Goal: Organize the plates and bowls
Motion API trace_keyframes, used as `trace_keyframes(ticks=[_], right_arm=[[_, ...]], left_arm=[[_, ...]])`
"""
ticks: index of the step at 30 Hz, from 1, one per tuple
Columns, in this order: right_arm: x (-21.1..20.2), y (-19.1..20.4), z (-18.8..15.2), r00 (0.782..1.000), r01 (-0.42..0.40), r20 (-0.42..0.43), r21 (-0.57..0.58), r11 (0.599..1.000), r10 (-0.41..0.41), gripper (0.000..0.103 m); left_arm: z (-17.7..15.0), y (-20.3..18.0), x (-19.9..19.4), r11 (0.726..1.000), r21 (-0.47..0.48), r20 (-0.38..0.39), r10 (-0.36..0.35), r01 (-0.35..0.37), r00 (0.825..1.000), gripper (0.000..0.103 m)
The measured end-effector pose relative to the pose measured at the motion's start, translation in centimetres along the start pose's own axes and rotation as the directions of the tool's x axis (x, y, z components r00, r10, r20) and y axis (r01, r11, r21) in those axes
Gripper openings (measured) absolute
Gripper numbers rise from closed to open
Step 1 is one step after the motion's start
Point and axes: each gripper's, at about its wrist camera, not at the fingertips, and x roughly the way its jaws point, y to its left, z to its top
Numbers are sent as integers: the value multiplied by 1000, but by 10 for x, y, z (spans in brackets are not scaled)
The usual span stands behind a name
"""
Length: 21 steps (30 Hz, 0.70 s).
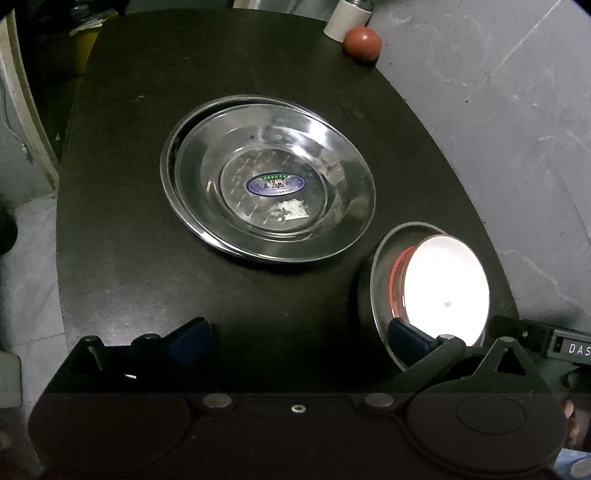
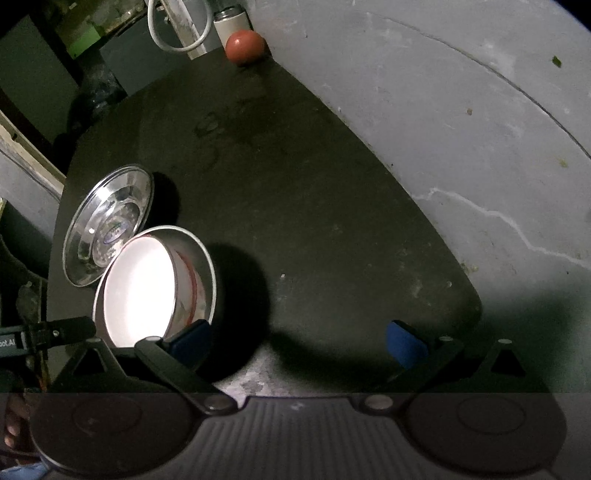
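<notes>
My left gripper hangs over the near edge of the dark table, jaws spread wide with nothing between them. Its right pad lies over the near rim of the bowls; whether it touches them I cannot tell. My right gripper is also spread and empty, its left pad just at the bowls' near rim.

The steel plates sit stacked in the middle of the table, the top one shifted a little right on the lower one, a blue oval sticker at its centre. Near and right of them stands the bowl stack: a white bowl with a red band nested in a grey one.

At the far right corner, well apart, a red ball rests beside a white cylinder.
</notes>
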Motion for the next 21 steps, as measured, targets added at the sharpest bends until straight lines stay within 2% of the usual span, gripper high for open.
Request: trace_keyframes(ticks=[4, 10, 21], right_arm=[[0, 0, 1, 1000, 10, 10, -2, 1000, -10, 103], [0, 6, 5, 1000, -16, 21, -34, 999, 16, 103], [12, 12, 8, 1000, -19, -16, -69, 997, 18, 103]], left_arm=[[1, -1, 2, 1000, -2, -3, 12, -12, 1000, 102], [2, -3, 2, 1000, 1, -1, 31, -31, 1000, 102], [9, -11, 9, 999, 17, -27, 35, -35, 999, 102]])
